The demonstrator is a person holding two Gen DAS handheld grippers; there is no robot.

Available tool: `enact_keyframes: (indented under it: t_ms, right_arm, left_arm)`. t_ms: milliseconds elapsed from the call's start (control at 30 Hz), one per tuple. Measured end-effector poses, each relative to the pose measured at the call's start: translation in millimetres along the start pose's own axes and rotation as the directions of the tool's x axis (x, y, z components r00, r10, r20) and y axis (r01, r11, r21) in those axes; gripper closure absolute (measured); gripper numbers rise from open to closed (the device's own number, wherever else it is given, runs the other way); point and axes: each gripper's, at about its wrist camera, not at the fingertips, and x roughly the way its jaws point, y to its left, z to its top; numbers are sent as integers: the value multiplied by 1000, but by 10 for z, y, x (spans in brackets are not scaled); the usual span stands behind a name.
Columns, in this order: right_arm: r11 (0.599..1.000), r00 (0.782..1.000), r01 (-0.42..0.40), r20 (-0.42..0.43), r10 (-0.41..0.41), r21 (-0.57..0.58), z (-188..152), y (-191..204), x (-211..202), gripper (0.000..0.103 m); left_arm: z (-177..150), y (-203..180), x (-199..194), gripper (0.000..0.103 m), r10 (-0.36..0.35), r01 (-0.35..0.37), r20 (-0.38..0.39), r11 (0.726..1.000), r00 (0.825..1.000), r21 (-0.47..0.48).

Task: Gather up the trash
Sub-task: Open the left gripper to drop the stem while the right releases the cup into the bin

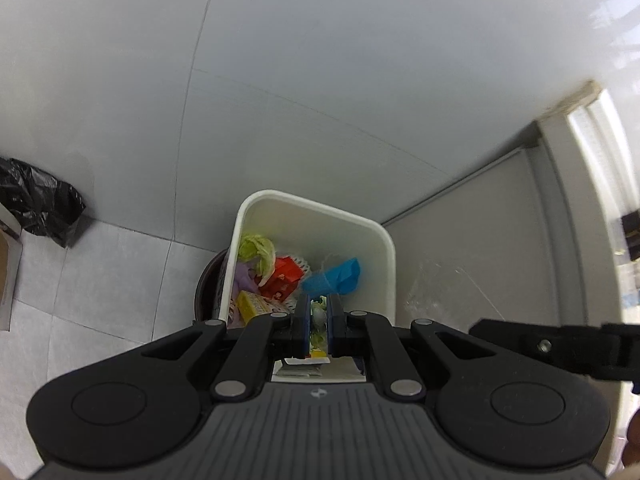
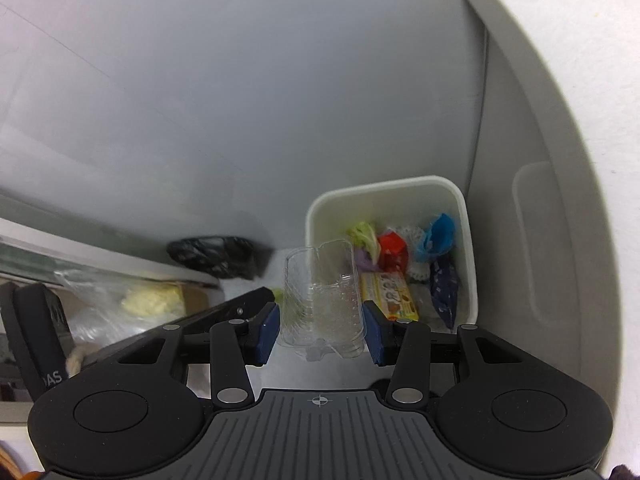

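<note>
Clear plastic container [image 2: 320,300] gripped above white bin [image 2: 468,240].

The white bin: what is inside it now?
The white bin holds a lettuce leaf, red wrapper, blue cup, yellow box and dark pouch. Anything beneath them is hidden.

White rectangular plastic waste bin [image 1: 382,248]: smooth, satin. Clear ribbed plastic clamshell container [image 2: 320,300]: glossy, transparent. Crumpled black plastic bag [image 1: 38,200]: shiny, creased film. Pale grey floor tiles [image 1: 100,280]: matt. Right hand-held gripper [image 2: 320,332]: matt black plastic, blue pads [image 2: 267,330], bright metal pivot pins [image 2: 231,394].
</note>
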Motion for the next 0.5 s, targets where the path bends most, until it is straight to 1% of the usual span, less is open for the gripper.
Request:
enact_keyframes:
  t_ms: [167, 333, 367, 433, 500]
  right_arm:
    - [999, 999, 39, -36, -39, -10, 18, -66, 147, 60]
    - [997, 994, 78, -71, -79, -17, 31, -180, 233, 60]
    - [996, 993, 84, -77, -86, -21, 42, -185, 261, 60]
    - [995, 992, 92, -88, -94, -35, 59, -182, 318, 59]
    - [994, 990, 96, -98, -101, -55, 59, -189, 331, 59]
  left_arm:
    - [38, 36, 250, 97, 16, -16, -25, 1000, 1000, -12]
    - [88, 13, 449, 95, 22, -22, -34, 1000, 999, 5]
    - [101, 11, 495, 84, 26, -26, -50, 1000, 998, 6]
    - [112, 12, 550, 74, 39, -39, -66, 999, 997, 5]
    - [113, 1, 551, 72, 52, -52, -71, 999, 996, 9]
